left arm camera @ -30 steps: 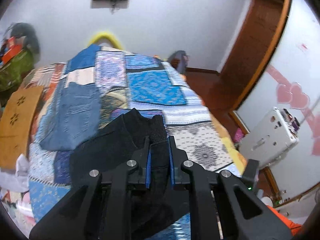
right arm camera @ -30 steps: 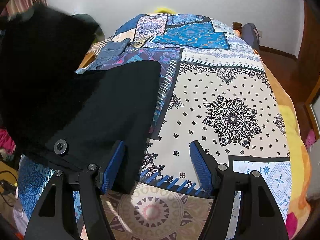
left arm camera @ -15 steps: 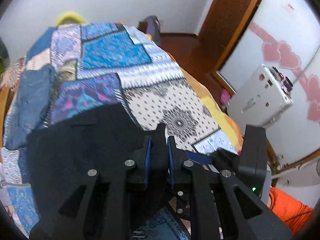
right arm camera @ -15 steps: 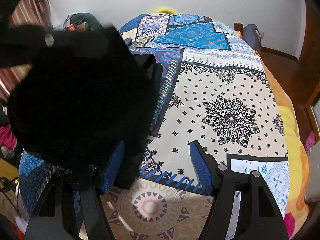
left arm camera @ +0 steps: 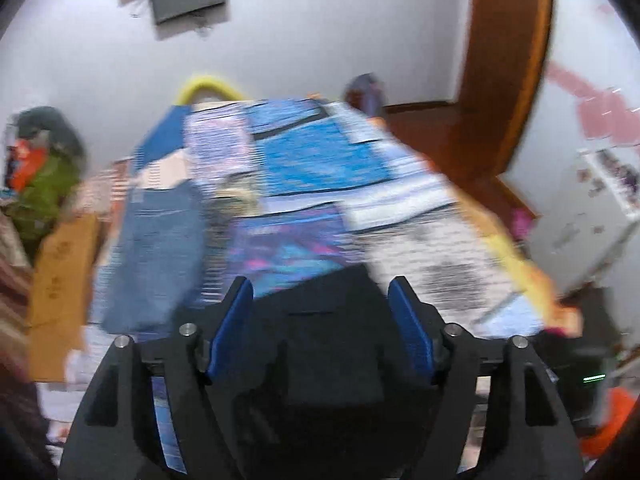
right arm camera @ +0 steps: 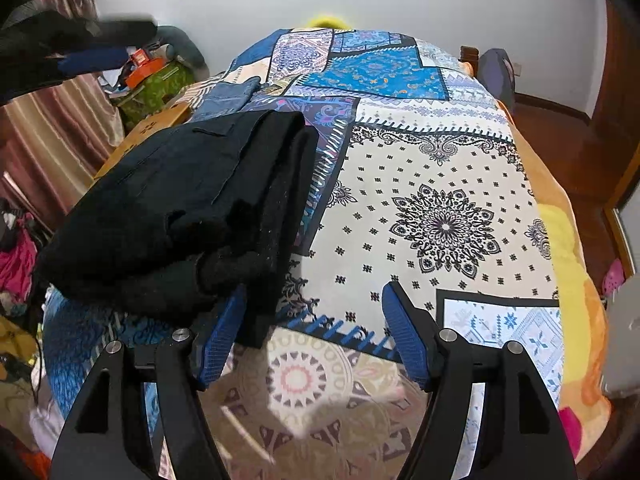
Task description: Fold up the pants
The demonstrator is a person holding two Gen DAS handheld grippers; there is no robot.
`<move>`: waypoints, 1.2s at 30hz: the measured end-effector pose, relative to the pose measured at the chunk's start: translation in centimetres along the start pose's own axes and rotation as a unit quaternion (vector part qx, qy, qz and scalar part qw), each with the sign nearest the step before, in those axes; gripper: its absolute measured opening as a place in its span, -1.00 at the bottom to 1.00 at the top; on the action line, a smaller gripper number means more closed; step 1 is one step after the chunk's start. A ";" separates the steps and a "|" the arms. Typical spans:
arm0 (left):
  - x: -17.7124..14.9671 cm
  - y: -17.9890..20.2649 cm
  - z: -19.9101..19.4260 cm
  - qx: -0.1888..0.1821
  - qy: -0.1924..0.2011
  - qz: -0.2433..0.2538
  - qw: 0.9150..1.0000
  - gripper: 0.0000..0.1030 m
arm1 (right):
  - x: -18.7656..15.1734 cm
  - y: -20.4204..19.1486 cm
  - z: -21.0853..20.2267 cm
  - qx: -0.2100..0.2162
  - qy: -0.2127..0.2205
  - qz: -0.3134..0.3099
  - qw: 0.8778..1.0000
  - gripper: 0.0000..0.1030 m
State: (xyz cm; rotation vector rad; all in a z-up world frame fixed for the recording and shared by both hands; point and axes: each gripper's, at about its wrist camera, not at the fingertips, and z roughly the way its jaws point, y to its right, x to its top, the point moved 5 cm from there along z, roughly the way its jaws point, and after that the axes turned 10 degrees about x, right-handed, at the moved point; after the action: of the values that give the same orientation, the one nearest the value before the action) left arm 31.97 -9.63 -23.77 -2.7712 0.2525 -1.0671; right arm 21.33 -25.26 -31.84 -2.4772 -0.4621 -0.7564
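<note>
Centrally, the black pants [right arm camera: 176, 208] lie folded in a thick stack on the left part of the bed [right arm camera: 440, 184], over its patchwork spread. Right gripper [right arm camera: 312, 332] hovers with jaws spread wide and empty, its left finger beside the stack's near corner. Left gripper [left arm camera: 320, 328], likewise open, hangs above the pants [left arm camera: 332, 340]; folded blue jeans [left arm camera: 156, 256] lie farther back.

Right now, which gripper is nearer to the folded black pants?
Right. The right gripper has one fingertip at the edge of the black pants; the left gripper is lifted above them, open.
</note>
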 end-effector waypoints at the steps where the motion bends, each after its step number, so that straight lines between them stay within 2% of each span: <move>1: -0.1 -1.9 1.3 0.031 -0.009 0.001 0.999 0.39 | -0.1 0.0 -0.3 -0.001 0.001 -0.002 1.000 0.30; 3: -0.3 -4.9 3.6 0.068 -0.031 -0.005 0.997 0.39 | -0.4 0.2 -0.7 0.001 0.001 -0.002 1.000 0.33; 7: -1.5 -10.2 8.8 0.107 -0.087 -0.028 0.990 0.39 | -1.1 0.3 -1.1 0.003 -0.011 -0.007 1.000 0.33; 10: -2.6 -12.6 12.6 0.114 -0.125 -0.039 0.985 0.39 | -1.7 0.1 -0.6 0.005 -0.024 -0.009 1.000 0.33; 14: -4.5 -13.5 17.0 0.115 -0.177 -0.025 0.977 0.39 | -1.6 0.2 0.4 0.012 -0.028 -0.004 1.000 0.35; 15: -5.1 -13.6 17.9 0.105 -0.193 -0.026 0.975 0.40 | -1.4 0.2 0.5 0.016 -0.030 -0.001 0.999 0.37; 16: -5.9 -13.9 18.6 0.080 -0.208 -0.040 0.974 0.40 | -1.1 0.3 0.7 0.020 -0.033 0.001 0.999 0.38; 18: -6.5 -14.3 18.4 0.060 -0.202 -0.064 0.975 0.41 | -0.3 0.6 1.2 0.025 -0.037 -0.005 0.999 0.39; 22: -9.0 -15.3 16.5 0.056 -0.197 -0.051 0.977 0.42 | 1.5 1.7 2.3 -0.006 -0.034 -0.022 0.999 0.39; 28: -13.4 -15.4 11.8 0.045 -0.197 -0.054 0.978 0.41 | 4.8 4.8 3.4 -0.031 -0.020 0.023 0.999 0.39; 32: -16.0 -14.0 8.0 0.040 -0.185 -0.042 0.981 0.41 | 5.5 5.0 1.8 -0.032 -0.003 0.030 0.999 0.39; 36: -18.2 -12.5 5.0 0.021 -0.176 -0.065 0.982 0.42 | 5.4 3.9 -0.5 -0.039 0.013 0.011 0.999 0.39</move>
State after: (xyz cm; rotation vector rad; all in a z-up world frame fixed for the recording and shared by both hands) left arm 23.24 6.86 -36.63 -2.9044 0.0031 -0.5792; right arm 27.13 -27.80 -29.65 -2.5363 -0.4015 -0.8106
